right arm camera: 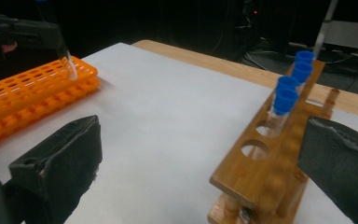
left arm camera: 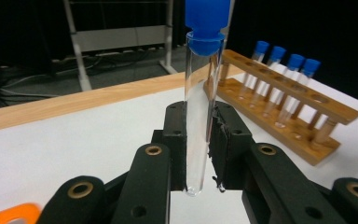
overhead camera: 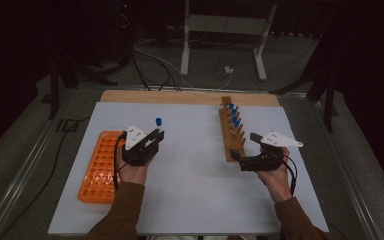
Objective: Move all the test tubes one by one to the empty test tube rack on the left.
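While the left gripper hovers over the white table just beside the orange rack, its jaws are clamped tight on a clear test tube with a blue cap, and in the left gripper view the tube stands upright between the pads, its rounded bottom poking out just below them. Over on the other side, the right gripper sits at the near end of the wooden rack with its jaws spread wide (nothing between the pads), one pad on either side of that rack's end in the right gripper view. Four blue-capped tubes stand in the wooden rack's far holes.
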Motion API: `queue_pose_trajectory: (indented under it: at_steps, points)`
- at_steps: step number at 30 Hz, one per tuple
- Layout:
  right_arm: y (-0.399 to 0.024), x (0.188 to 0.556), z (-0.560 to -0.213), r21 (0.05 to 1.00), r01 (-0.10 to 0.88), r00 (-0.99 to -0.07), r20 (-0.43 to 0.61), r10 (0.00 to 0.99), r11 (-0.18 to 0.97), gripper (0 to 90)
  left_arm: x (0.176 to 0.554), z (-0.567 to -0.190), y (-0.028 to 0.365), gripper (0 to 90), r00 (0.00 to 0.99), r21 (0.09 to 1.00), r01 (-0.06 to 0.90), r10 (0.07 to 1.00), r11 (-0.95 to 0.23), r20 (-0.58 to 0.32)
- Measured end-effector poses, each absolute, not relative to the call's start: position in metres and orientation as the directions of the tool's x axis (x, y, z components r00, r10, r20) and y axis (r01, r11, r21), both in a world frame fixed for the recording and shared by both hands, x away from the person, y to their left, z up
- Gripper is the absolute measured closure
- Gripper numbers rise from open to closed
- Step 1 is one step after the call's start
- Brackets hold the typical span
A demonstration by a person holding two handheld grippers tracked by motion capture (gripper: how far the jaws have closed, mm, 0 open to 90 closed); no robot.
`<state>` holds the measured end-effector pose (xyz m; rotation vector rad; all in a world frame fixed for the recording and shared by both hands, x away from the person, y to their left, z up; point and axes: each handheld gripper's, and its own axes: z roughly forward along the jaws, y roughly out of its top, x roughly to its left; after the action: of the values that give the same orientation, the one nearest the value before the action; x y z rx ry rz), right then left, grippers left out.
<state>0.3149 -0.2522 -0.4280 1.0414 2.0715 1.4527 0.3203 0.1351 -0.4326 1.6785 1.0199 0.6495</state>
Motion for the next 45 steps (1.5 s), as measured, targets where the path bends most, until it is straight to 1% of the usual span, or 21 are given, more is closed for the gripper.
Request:
queue_pose_trajectory:
  at_steps: [7,15,24,29,34,38,41,45]
  points:
    - [-0.262,0.311,-0.431,0.921,0.347,-0.63,0.089,0.771,0.178,0.0,0.326,-0.432,0.163,78.4,0.473,0.95,0.299,0.879,-0.094,-0.062]
    - [-0.267,0.308,-0.431,0.922,0.349,-0.623,0.094,0.777,0.169,0.0,0.342,-0.436,0.192,78.4,0.434,0.948,0.307,0.899,-0.083,-0.062]
    - [-0.268,0.307,-0.431,0.925,0.346,-0.624,0.1,0.775,0.159,0.0,0.365,-0.452,0.212,78.5,0.375,0.916,0.389,0.925,-0.097,-0.062]
    - [-0.267,0.307,-0.43,0.926,0.343,-0.626,0.099,0.773,0.158,0.0,0.373,-0.459,0.219,78.5,0.344,0.904,0.42,0.936,-0.084,-0.073]
    - [-0.268,0.307,-0.43,0.927,0.341,-0.627,0.099,0.773,0.158,0.0,0.379,-0.465,0.22,78.6,0.334,0.891,0.444,0.94,-0.091,-0.07]
    - [-0.268,0.307,-0.43,0.927,0.341,-0.627,0.1,0.773,0.157,0.0,0.382,-0.47,0.219,78.6,0.328,0.867,0.486,0.942,-0.111,-0.063]
    - [-0.269,0.307,-0.43,0.927,0.341,-0.626,0.101,0.774,0.155,0.0,0.381,-0.472,0.219,78.5,0.331,0.849,0.513,0.942,-0.132,-0.054]
    - [-0.269,0.307,-0.43,0.927,0.341,-0.626,0.101,0.773,0.156,0.0,0.378,-0.475,0.221,78.4,0.331,0.828,0.544,0.941,-0.133,-0.066]
